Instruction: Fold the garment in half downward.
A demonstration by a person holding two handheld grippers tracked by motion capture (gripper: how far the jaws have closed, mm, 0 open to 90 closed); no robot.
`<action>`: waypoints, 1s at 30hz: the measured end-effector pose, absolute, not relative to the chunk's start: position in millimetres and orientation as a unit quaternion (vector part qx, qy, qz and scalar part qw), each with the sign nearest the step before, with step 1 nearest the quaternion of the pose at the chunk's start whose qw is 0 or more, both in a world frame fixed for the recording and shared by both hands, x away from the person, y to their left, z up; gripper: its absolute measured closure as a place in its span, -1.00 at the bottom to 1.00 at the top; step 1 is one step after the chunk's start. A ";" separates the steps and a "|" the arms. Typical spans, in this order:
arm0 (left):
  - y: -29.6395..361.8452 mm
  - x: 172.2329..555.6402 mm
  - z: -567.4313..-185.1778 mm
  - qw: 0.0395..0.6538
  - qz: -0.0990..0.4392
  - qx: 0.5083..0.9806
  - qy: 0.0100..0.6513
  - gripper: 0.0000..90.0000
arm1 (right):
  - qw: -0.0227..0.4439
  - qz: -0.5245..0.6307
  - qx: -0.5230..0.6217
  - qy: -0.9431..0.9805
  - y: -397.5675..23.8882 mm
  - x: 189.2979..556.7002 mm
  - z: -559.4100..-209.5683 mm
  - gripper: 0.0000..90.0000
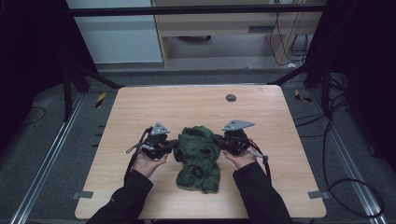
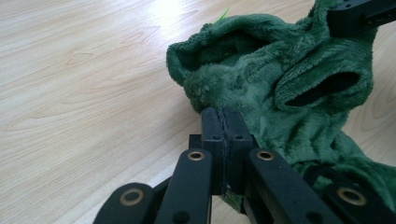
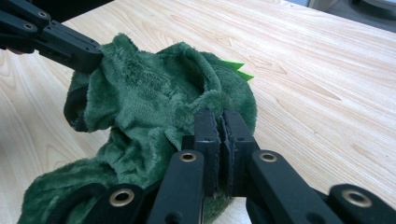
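1. Green plush garment lies crumpled at mid-table, between both grippers.
2. Left gripper: jaws closed, pinching its edge.
3. Right gripper: likewise.
4. Handling, as judged: soft, light, limp; grip hems.

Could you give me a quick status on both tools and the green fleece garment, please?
Left tool shut on green fleece garment's left edge. Right tool shut on its right edge. Garment bunched on wooden table. Nothing in the way.
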State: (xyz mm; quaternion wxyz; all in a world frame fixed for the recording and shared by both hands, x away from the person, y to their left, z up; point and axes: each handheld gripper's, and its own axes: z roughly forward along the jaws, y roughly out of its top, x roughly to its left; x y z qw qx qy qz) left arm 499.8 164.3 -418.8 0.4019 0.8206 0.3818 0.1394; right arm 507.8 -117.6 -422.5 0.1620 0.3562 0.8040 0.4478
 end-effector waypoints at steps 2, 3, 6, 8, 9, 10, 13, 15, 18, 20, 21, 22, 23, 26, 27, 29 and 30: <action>164.8 497.3 -419.3 0.403 0.138 0.820 0.382 0.99 | 0.163 0.449 0.353 0.804 -118.6 505.4 -422.0 0.92; 165.2 496.2 -419.4 0.401 0.138 0.822 0.381 0.99 | 0.162 0.450 0.353 0.804 -118.6 504.1 -422.0 0.92; 165.8 492.9 -420.0 0.402 0.134 0.821 0.382 0.99 | 0.161 0.449 0.350 0.806 -119.5 500.8 -422.2 0.92; 166.2 491.2 -420.2 0.403 0.130 0.822 0.381 0.99 | 0.160 0.449 0.350 0.806 -119.7 499.7 -422.2 0.92; 166.6 487.2 -419.8 0.401 0.129 0.825 0.376 0.99 | 0.160 0.450 0.345 0.808 -120.5 496.3 -422.8 0.92; 166.4 485.6 -419.7 0.402 0.128 0.825 0.375 0.99 | 0.160 0.451 0.344 0.808 -121.0 494.5 -423.1 0.92; 166.3 480.3 -419.0 0.403 0.129 0.826 0.371 0.99 | 0.158 0.452 0.340 0.810 -121.7 488.8 -424.0 0.92; 166.5 476.1 -418.5 0.404 0.127 0.828 0.368 0.99 | 0.156 0.453 0.337 0.810 -122.1 485.1 -424.9 0.92; 166.7 471.2 -418.9 0.404 0.127 0.829 0.364 0.99 | 0.155 0.453 0.332 0.813 -122.2 479.0 -426.2 0.91; 166.3 469.0 -419.7 0.405 0.126 0.830 0.363 0.99 | 0.154 0.452 0.328 0.815 -122.5 475.2 -427.4 0.91; 166.4 468.1 -420.0 0.404 0.124 0.831 0.362 0.99 | 0.155 0.450 0.327 0.816 -122.7 474.2 -427.8 0.91; 166.5 467.1 -420.3 0.404 0.122 0.831 0.362 0.99 | 0.152 0.452 0.328 0.816 -123.3 472.9 -428.4 0.91; 166.5 466.3 -420.5 0.404 0.121 0.831 0.363 0.99 | 0.151 0.453 0.328 0.815 -123.8 471.6 -429.5 0.91; 167.8 462.8 -421.8 0.403 0.118 0.833 0.361 0.99 | 0.149 0.451 0.328 0.816 -125.3 468.5 -431.9 0.91; 168.1 461.8 -422.2 0.402 0.116 0.833 0.361 0.99 | 0.148 0.452 0.328 0.816 -125.9 467.5 -432.3 0.91; 169.2 458.4 -423.3 0.403 0.115 0.833 0.361 0.99 | 0.146 0.454 0.329 0.815 -127.0 465.4 -432.6 0.91; 170.1 456.8 -423.6 0.403 0.114 0.834 0.360 0.99 | 0.144 0.456 0.328 0.815 -127.5 464.2 -432.8 0.91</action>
